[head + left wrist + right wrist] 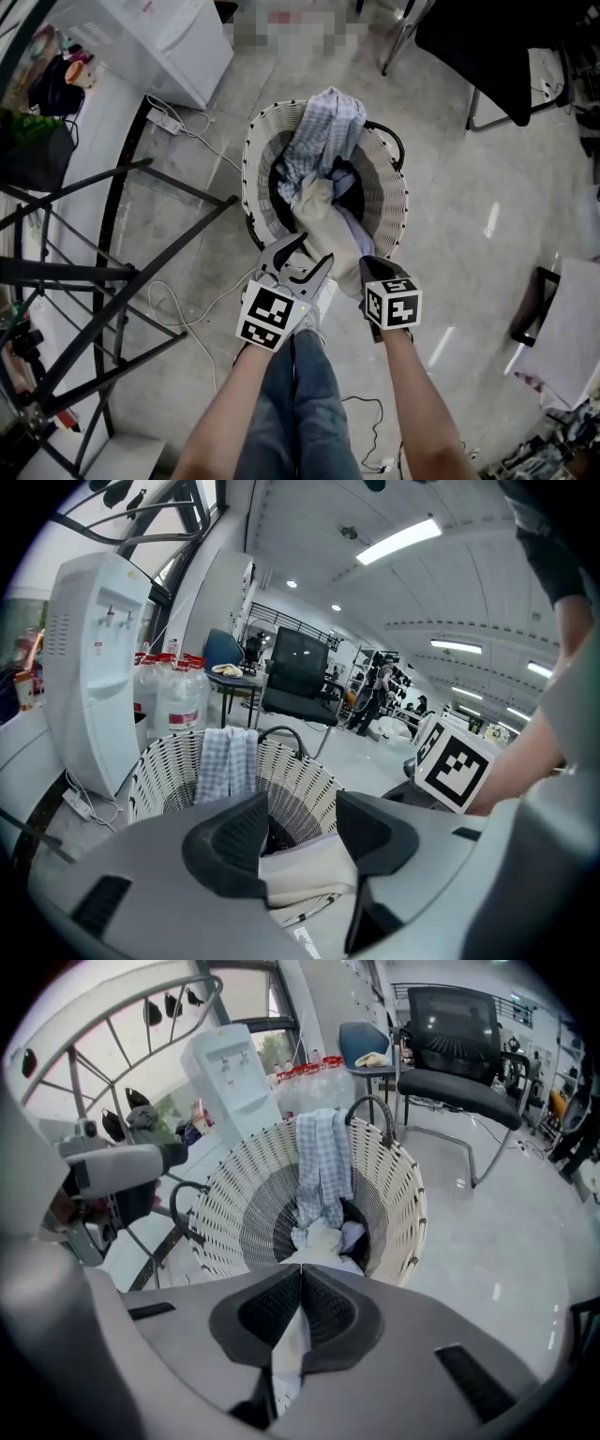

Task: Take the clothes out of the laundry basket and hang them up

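A white woven laundry basket (389,202) stands on the floor in front of me. A blue-and-white checked cloth (326,127) hangs over its far rim. A cream garment (317,208) rises out of the basket towards me. My right gripper (371,266) is shut on a fold of that cream garment (286,1349), pinched between the closed pads at the basket's near rim. My left gripper (305,259) hovers beside it, jaws open. In the left gripper view the cream garment (309,866) lies beyond the open jaws, and the pads do not press it. Darker clothes lie deeper in the basket (398,1208).
A black drying rack (84,272) fills the left side. A white water dispenser (164,37) stands at the back left, with a power strip and cables (169,122) on the floor beside it. A black office chair (502,56) is at the back right. My jeans legs (300,394) are below.
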A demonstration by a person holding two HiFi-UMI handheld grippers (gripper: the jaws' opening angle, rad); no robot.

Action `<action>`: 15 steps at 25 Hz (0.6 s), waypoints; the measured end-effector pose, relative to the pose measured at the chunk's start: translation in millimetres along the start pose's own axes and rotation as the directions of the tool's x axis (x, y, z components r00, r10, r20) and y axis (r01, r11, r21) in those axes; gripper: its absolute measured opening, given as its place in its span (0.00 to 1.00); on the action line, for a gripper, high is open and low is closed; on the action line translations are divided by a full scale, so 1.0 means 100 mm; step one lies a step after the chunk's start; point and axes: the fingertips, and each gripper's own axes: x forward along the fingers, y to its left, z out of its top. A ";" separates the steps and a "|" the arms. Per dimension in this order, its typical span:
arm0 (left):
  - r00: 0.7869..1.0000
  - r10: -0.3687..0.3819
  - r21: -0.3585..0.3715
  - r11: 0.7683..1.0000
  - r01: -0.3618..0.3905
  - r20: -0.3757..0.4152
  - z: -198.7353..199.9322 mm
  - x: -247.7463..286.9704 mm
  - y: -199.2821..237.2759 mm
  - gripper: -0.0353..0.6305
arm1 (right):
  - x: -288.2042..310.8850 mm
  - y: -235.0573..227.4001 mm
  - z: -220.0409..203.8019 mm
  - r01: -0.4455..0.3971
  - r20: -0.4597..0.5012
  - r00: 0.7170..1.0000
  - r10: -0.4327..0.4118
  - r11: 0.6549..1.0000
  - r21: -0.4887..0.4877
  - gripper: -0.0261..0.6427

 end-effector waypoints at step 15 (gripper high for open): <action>0.999 0.037 0.001 0.999 -0.037 0.028 0.27 -0.23 0.08 0.39 | -0.69 0.28 0.95 -0.132 0.352 0.930 0.104 0.990 0.055 0.05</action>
